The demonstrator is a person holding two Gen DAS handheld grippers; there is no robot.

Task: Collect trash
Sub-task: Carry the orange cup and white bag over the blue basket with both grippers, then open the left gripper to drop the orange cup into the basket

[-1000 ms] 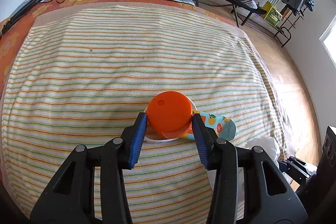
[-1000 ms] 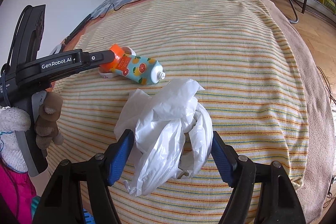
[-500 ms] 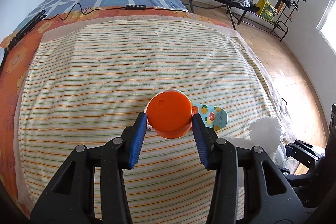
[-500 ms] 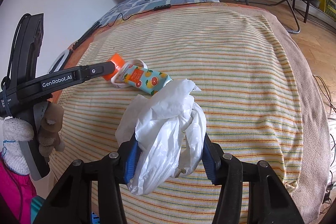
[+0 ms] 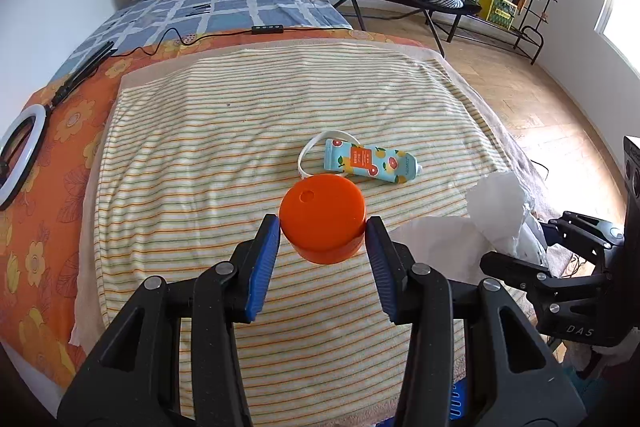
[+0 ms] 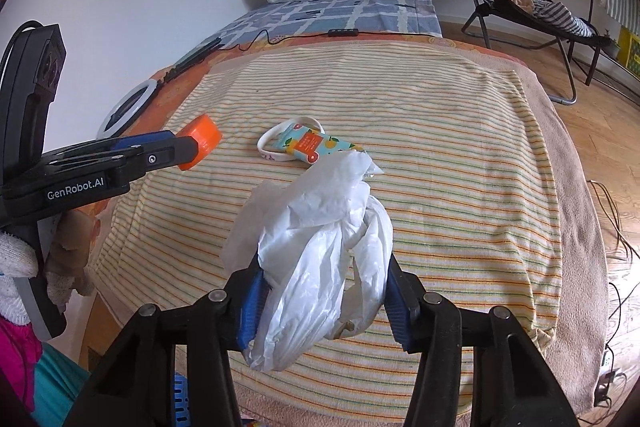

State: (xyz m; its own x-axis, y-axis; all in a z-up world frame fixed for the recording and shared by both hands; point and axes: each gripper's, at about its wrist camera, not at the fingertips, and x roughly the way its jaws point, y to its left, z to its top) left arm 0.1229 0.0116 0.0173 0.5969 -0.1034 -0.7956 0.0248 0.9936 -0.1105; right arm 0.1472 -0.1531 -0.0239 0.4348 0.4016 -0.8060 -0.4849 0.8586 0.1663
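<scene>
Orange plastic, firmly gripped: cap (image 5: 320, 203) clamped by its sides between the blue pads of the left claw (image 5: 323, 225), the hold unchanged from a second before. Lifted, though: earlier pressed down on the striped blanket (image 5: 200, 147) against the tube (image 5: 370, 163), at this moment hung in the air, with the tube and the white band (image 5: 308, 151) left lying on the blanket at about one o'clock from it, apart. In the right view, seen at ten o'clock, clear of the cloth. Right claw (image 6: 323, 267) just closed inward on the white bag (image 6: 320, 227): earlier stood wide with the crumpled bag loose between the pads, at this moment squeezed it from both sides and held it up at six o'clock of the tube. Judged for the task: one piece of trash picked up and a bag in hand to take it, so probably brought together next. Bag bunched, no open mouth visible, hence a likely need to spread it first. Tube and band not yet collected.
</scene>
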